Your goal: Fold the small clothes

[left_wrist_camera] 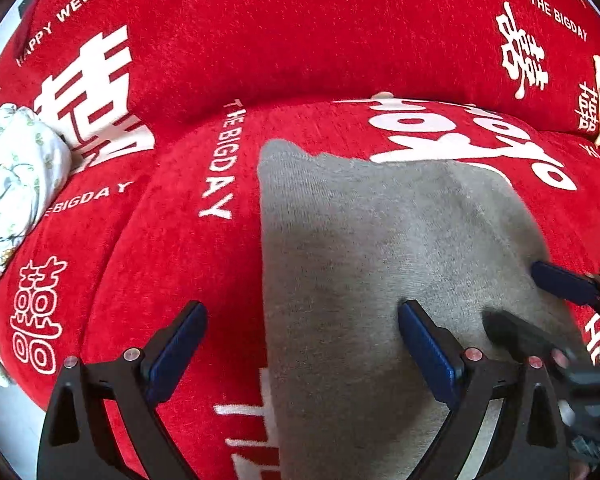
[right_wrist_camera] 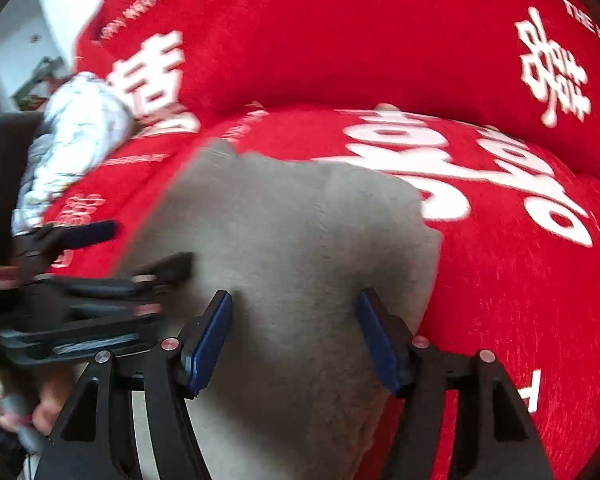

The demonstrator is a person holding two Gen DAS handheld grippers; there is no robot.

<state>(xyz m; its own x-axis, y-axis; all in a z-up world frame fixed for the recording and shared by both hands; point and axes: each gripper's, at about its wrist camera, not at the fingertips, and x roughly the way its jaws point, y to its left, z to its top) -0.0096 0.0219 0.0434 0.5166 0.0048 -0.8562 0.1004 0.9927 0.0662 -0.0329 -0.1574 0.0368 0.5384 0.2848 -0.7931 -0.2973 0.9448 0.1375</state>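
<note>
A red plush sofa cover printed with white wedding lettering [left_wrist_camera: 308, 40] is filling both views, draped over the back cushion and the seat, and on the seat a small grey knitted garment [left_wrist_camera: 380, 248] is lying spread fairly flat, one upper corner poking up toward the fold between seat and back. At the far left of the seat a crumpled white floral cloth [left_wrist_camera: 16, 184] is sitting well apart from the grey piece, apparently waiting its turn. The left tool [left_wrist_camera: 300, 344] is hovering with its blue-padded fingers spread wide, straddling the garment's left edge: one finger is standing over bare red cover, the other over grey fabric. The right tool [right_wrist_camera: 294, 336] is likewise standing wide, both fingers over the garment's near right portion, gripping nothing. The two tools are sitting close together, each showing in the other's view. Judging from this, the step in hand is the approach to a first fold, with the garment laid out but no crease started. The next move is calling for each tool to drop onto a near edge or corner, pinch one layer cleanly, and carry it across without dragging the whole piece over the plush.
</note>
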